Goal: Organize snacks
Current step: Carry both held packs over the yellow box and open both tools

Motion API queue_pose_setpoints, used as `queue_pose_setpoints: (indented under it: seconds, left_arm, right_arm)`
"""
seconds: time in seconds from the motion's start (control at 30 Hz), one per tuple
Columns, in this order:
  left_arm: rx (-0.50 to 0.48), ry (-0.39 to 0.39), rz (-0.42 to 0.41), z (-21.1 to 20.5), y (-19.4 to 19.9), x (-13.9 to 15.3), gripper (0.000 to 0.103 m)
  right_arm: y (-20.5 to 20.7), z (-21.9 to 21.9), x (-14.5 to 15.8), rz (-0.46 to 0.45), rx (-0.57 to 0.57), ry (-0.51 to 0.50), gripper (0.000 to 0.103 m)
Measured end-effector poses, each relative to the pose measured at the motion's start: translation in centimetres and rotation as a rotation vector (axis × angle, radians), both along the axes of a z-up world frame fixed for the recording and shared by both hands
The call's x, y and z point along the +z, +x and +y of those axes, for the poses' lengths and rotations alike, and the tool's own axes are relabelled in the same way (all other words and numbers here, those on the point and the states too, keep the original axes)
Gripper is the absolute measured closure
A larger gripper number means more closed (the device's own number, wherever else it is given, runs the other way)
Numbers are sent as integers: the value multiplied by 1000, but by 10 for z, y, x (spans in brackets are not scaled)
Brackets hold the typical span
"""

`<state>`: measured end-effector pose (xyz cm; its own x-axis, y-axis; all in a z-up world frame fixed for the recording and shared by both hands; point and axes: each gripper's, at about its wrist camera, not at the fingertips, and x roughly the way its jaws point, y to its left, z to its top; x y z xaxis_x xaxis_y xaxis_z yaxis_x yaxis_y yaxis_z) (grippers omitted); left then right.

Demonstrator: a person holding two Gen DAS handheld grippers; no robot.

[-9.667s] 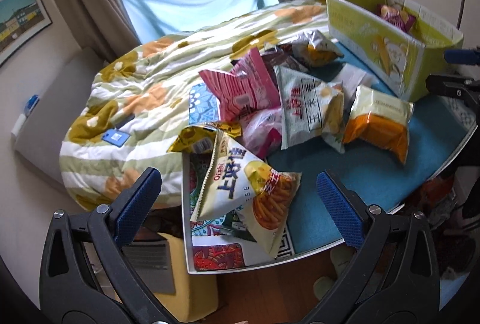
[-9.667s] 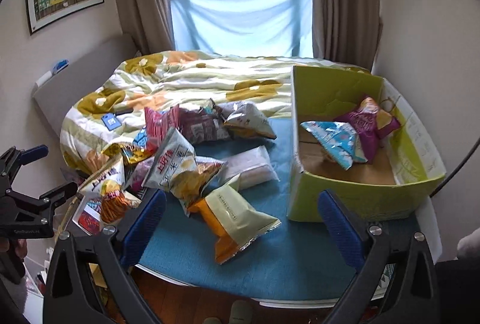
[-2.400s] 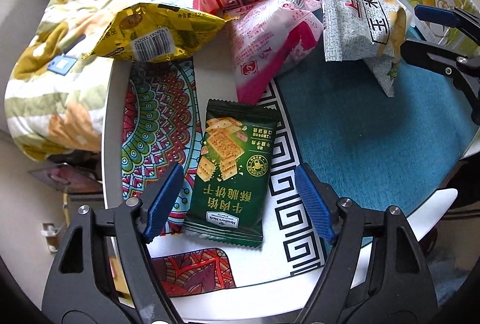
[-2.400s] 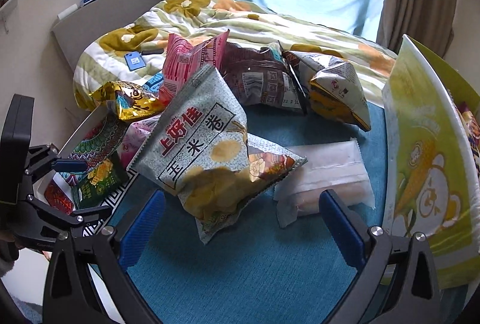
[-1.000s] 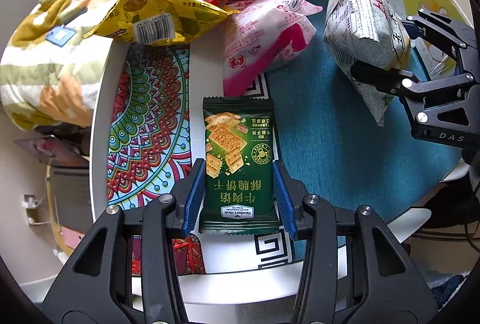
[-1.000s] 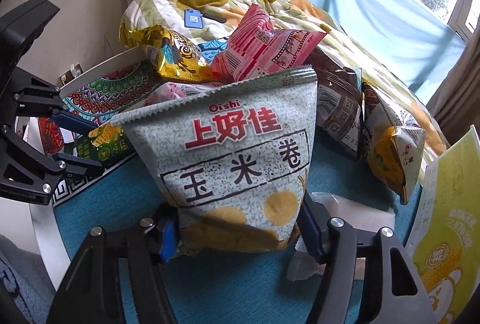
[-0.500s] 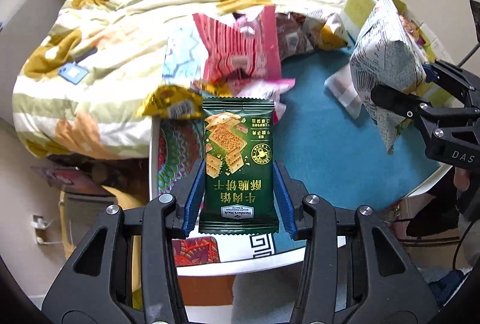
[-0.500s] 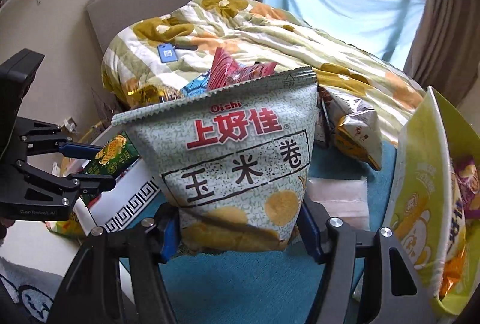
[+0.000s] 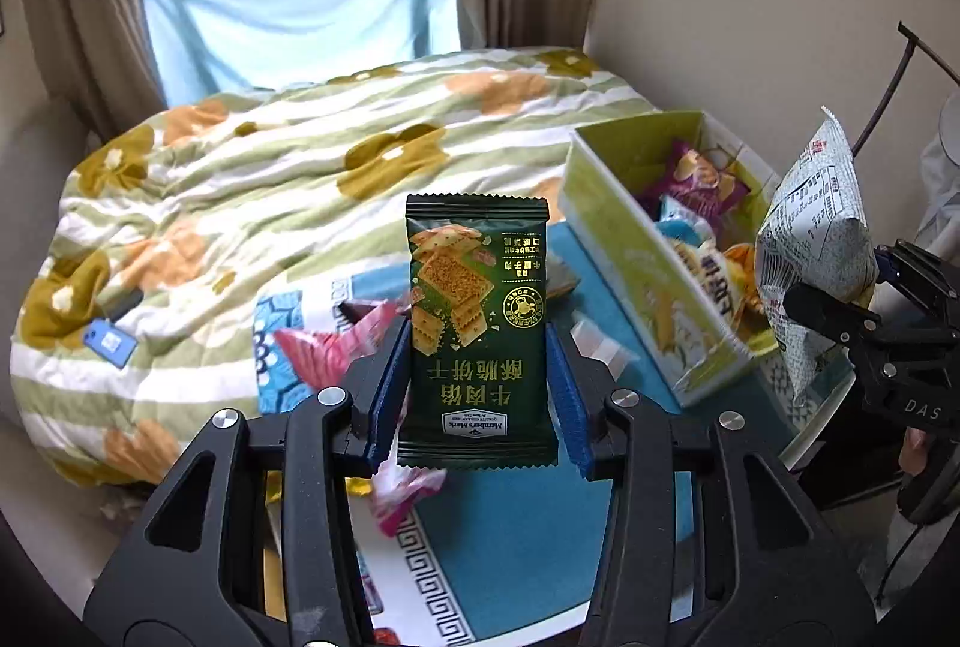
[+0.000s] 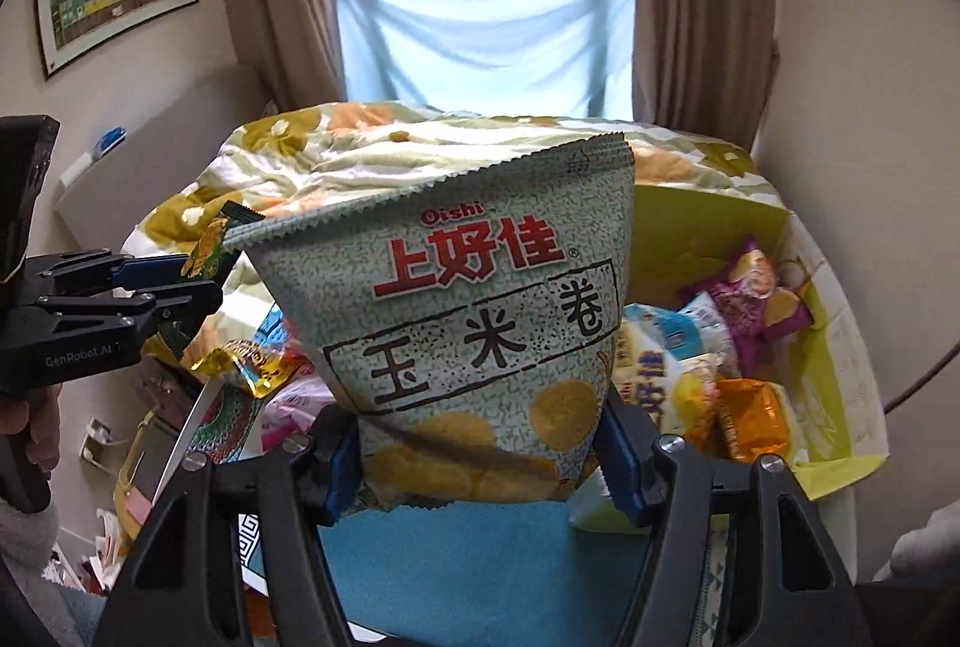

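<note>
- Green foil marks the biscuit packet (image 9: pixel 478 329), pinched at its 2 side edges by the left gripper (image 9: pixel 478 395) and held upright in the air, above the near-left part of the blue table mat (image 9: pixel 528 521).
- Pale speckled plastic, the corn roll bag (image 10: pixel 474 365) is clamped low down by the right gripper (image 10: pixel 480 461), also lifted, just left of the yellow-green box (image 10: pixel 840 407).
- Step in hand, as I judge it: both snacks are picked and in carry toward the box, which sits at the far right of the table and already holds several bags.
- Next move calls for swinging each packet over the box rim, the right one first since it is nearer, then spreading the claw to drop it; the tall bag may catch the near wall if carried low.
- Against 0.5 s ago, both grippers are higher and nearer the box; its inside shows in the left wrist view now.
- Against 2.4 s ago, both claws were wide and both snacks lay on the table.
- Loose snacks (image 9: pixel 336 347) remain at the near left, beside the flowered quilt (image 9: pixel 270 179).
</note>
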<state>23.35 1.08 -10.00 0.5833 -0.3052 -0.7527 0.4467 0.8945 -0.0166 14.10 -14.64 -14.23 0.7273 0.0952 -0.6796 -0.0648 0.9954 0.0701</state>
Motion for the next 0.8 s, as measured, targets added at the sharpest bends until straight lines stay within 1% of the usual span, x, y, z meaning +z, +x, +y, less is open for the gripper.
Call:
queue_pose_setpoints:
  seconds: [0.17,0.3,0.5,0.63,0.7,0.77,0.8]
  left_arm:
    - [-39,-51,-10,-79,15,17,62]
    - [-60,-82,16,-148,34,15,62]
    - [-15,-78,87,-230,74,-17,62]
    - [28,-55,138,-259,94,-43,62]
    - [50,-70,165,-267,99,-53,61]
    - [83,-53,186,-273,103,-61,46]
    - [109,-30,186,-275,104,-65,18]
  right_arm:
    - [8,-53,21,-26,-52,-23,42]
    - [21,-103,28,-25,-82,2,42]
    - [53,-166,22,12,-65,31,42]
    - [75,-198,11,50,-23,43,42]
    - [86,-211,7,71,1,52,42]
    - [96,-218,1,87,27,61,42]
    - [102,-221,-1,95,40,64,42]
